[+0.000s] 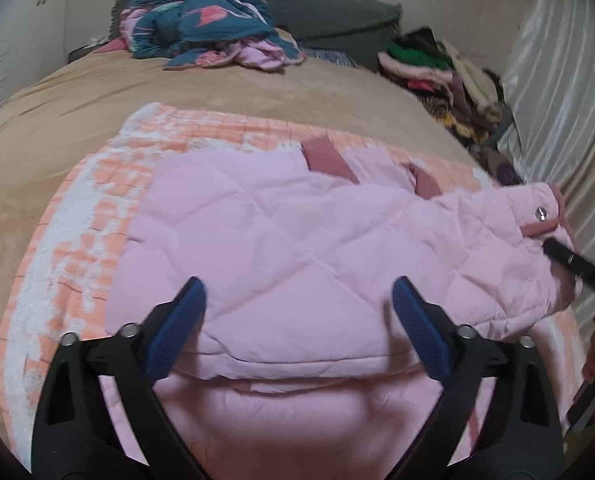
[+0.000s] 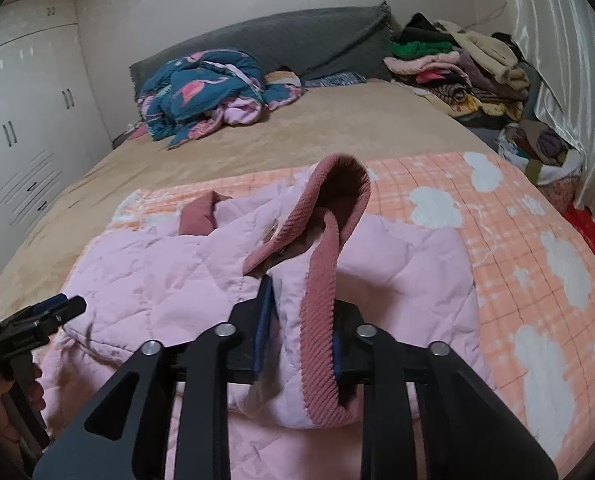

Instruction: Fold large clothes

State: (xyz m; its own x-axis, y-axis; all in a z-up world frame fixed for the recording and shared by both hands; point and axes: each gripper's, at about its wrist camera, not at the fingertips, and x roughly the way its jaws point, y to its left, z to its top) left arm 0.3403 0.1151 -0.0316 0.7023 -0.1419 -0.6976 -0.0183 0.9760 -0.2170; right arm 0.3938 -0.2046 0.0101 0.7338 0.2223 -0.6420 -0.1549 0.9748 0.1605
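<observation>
A pale pink quilted jacket with dusty-rose ribbed trim [image 1: 297, 248] lies partly folded on a peach checked blanket with white cloud shapes [image 2: 537, 280], spread over a bed with a tan cover [image 1: 77, 112]. In the left wrist view the left gripper [image 1: 299, 300] hovers over the jacket at the lower centre of the frame, its blue-padded fingers [image 1: 181, 320] wide apart with nothing clamped. In the right wrist view the right gripper [image 2: 301, 320] sits at lower centre, its fingers narrowly apart with the jacket's ribbed collar edge between them; whether they press it cannot be told. A teal patterned bundle of bedding [image 2: 205, 88] lies in the upper left, a pile of clothes [image 2: 457, 68] in the upper right.
</observation>
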